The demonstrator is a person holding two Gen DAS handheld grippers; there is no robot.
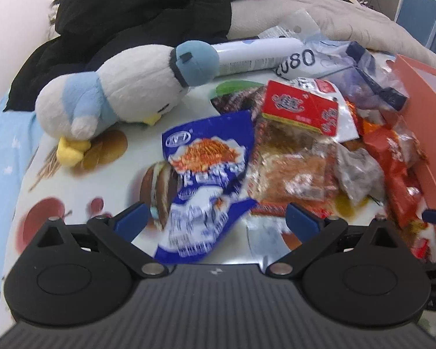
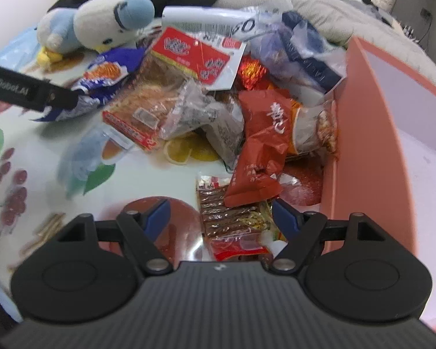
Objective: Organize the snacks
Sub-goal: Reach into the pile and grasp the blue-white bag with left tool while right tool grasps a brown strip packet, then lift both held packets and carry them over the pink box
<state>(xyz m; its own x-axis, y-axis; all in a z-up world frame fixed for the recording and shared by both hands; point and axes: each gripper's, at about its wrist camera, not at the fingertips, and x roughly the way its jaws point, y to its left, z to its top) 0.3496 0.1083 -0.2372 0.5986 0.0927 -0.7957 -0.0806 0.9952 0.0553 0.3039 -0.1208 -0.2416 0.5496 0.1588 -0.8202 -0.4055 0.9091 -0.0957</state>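
A heap of snack packets lies on a food-print tablecloth (image 1: 81,203). In the left wrist view a blue packet (image 1: 206,174) lies between the wide-apart fingers of my left gripper (image 1: 216,218), which is open; the pads do not press on it. Right of it are a red-labelled packet (image 1: 299,107) and a clear packet of orange snack (image 1: 293,174). In the right wrist view my right gripper (image 2: 222,212) is open above a clear packet of brown strips (image 2: 232,224). A crumpled red packet (image 2: 261,145) lies just beyond. A salmon box (image 2: 372,145) stands open at the right.
A white and blue plush bird (image 1: 116,87) lies at the back left, a white tube (image 1: 255,55) behind the heap. Black clothing (image 1: 130,8) and a beige blanket (image 1: 348,20) lie beyond. The left gripper's black casing (image 2: 29,90) reaches in over the blue packet (image 2: 101,81).
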